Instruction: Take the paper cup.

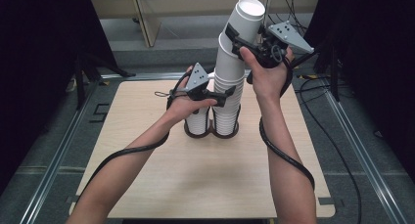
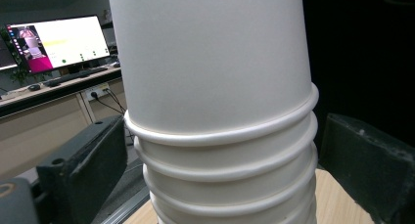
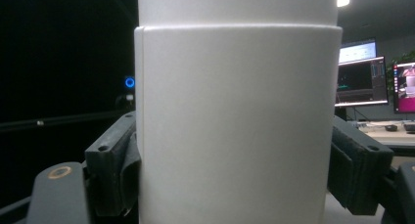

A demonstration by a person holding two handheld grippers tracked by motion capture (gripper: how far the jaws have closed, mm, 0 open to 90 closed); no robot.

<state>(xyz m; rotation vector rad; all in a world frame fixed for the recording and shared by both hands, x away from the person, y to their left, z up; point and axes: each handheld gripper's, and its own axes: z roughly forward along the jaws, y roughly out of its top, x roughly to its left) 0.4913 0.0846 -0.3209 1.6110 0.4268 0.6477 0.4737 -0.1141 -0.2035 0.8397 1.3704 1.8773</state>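
Observation:
A tall stack of white paper cups (image 1: 229, 79) stands in a brown two-ring holder (image 1: 211, 134) on the wooden table. Its top section of cups (image 1: 247, 18) leans to the right. My right gripper (image 1: 237, 40) is shut on that leaning top section, and the pads (image 3: 115, 170) press on both sides of the cup wall (image 3: 235, 111). My left gripper (image 1: 222, 94) is lower down, with its jaws against the rolled rims (image 2: 220, 136) of the stack. A shorter cup stack (image 1: 198, 122) sits in the holder's other ring, partly hidden under my left hand.
The table (image 1: 195, 180) is bare in front of the holder. Black cables (image 1: 288, 158) trail from both grippers along my forearms. Metal rails (image 1: 357, 150) run beside the table. A desk with lit monitors (image 2: 58, 43) stands farther off.

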